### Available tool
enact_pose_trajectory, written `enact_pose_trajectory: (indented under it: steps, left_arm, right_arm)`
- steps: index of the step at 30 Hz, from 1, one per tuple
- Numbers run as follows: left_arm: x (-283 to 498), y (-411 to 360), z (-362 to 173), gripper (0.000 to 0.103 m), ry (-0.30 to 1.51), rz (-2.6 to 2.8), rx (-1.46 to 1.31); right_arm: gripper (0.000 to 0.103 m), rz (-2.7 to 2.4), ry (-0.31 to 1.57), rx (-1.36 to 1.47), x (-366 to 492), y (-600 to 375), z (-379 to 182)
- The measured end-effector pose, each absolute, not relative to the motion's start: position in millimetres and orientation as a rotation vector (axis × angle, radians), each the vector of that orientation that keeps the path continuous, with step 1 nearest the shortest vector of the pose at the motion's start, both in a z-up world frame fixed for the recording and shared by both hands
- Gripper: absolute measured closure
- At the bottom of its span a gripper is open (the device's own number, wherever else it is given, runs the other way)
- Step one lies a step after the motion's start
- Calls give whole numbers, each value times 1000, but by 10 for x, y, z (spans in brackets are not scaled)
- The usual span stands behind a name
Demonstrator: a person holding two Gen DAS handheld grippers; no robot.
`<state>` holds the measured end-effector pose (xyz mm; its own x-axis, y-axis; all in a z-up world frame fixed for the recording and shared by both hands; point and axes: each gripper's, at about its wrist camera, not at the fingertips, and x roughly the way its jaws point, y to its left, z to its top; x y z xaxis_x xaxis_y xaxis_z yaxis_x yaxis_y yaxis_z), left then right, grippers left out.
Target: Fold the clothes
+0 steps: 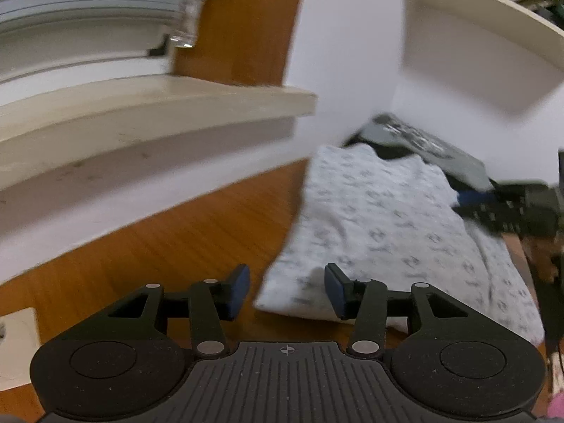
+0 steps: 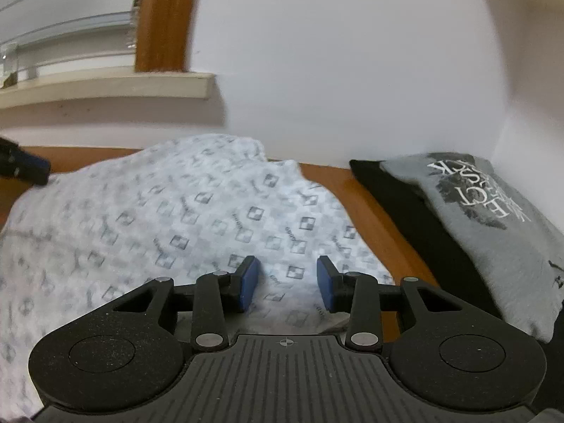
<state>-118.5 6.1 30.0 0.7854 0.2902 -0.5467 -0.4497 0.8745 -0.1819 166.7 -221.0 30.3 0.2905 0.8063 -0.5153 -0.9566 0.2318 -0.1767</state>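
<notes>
Both claws stand open with nothing between their blue pads. Seen in its own view, the left claw hovers low over the orange-brown wooden table, its fingers spread wide; the left blue pad is over bare wood, while the right one overlaps the near corner of the white garment printed with small grey checkered squares and lettering. Whether that pad touches the cloth cannot be told. The garment lies flat as a folded panel stretching away toward the far edge of the table, where the white wall meets it.

The right claw is likewise parted, its blue pads set above the near part of the same white printed garment, gripping nothing. From this view the garment covers most of the left and middle of the table, slightly rumpled, with a strip of bare wood to its right. Beyond that strip, along the right edge of the table, lies a folded grey T-shirt with white lettering and a dark graphic, resting on a black piece of cloth. At the far left edge of this view a dark finger with a blue tip touches or nearly touches the garment's far corner.

A cream window sill runs above the table at the left, with grey blinds above it
</notes>
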Motion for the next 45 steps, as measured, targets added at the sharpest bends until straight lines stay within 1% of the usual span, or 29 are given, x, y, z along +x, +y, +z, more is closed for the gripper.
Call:
enact_pose_trajectory:
  steps: [5, 8, 11, 12, 13, 14, 15, 17, 19, 23, 24, 25, 26, 27, 28, 29, 31, 32, 34, 37, 45]
  left_arm:
    - [-1139, 56, 235, 50, 560, 408, -312]
    - [-1129, 72, 218, 50, 565, 401, -318]
    - [-1109, 69, 210, 53, 571, 393, -314]
    - [-1111, 70, 211, 58, 569, 392, -318]
    - [-1112, 71, 211, 68, 566, 390, -323]
    - [-1112, 81, 207, 71, 564, 382, -332]
    - [-1111, 89, 204, 72, 562, 375, -340]
    - [-1110, 98, 202, 72, 563, 377, -343]
    - [-1101, 97, 201, 69, 567, 383, -340]
    - [-1092, 89, 203, 69, 571, 382, -329]
    - [-1092, 86, 205, 76, 569, 378, -326]
    - [-1093, 83, 208, 89, 566, 375, -324]
    - [-1097, 76, 218, 91, 554, 378, -318]
    - [-1095, 61, 229, 94, 549, 389, -307]
    - [-1092, 44, 247, 95, 546, 404, -294]
    - [-1090, 27, 267, 95, 541, 419, -282]
    - [-1118, 25, 324, 96, 519, 444, -277]
    - [-1137, 30, 355, 96, 507, 455, -277]
    - [-1180, 47, 396, 96, 486, 467, -275]
    - [-1180, 32, 422, 96, 484, 480, -256]
    - [-1224, 4, 449, 96, 508, 453, -248]
  right_arm:
    - [62, 1285, 327, -494, 1396, -2419, 435]
    - [58, 1360, 325, -483, 1130, -2550, 484]
    - [56, 1430, 323, -520, 828, -2569, 463]
    - [54, 1451, 322, -533, 733, -2571, 456]
    - [54, 1472, 321, -547, 637, -2572, 448]
    - [53, 1493, 320, -560, 541, -2573, 441]
    - [53, 1514, 319, -574, 446, -2575, 434]
    - [52, 1520, 314, -600, 338, -2590, 398]
    - [47, 1516, 308, -627, 255, -2610, 357]
    - [46, 1506, 296, -680, 89, -2648, 275]
    - [46, 1500, 288, -697, 53, -2666, 249]
    - [47, 1490, 275, -717, 33, -2692, 214]
    - [47, 1479, 263, -737, 23, -2720, 175]
    - [50, 1473, 255, -750, 25, -2745, 156]
    - [57, 1471, 250, -759, 38, -2766, 155]
    - [61, 1469, 245, -767, 52, -2788, 153]
    - [81, 1465, 235, -784, 78, -2831, 150]
    - [86, 1463, 230, -793, 91, -2852, 149]
    - [91, 1463, 224, -816, 107, -2902, 182]
    - [95, 1472, 224, -847, 122, -2996, 247]
    - [96, 1460, 237, -878, 145, -3162, 266]
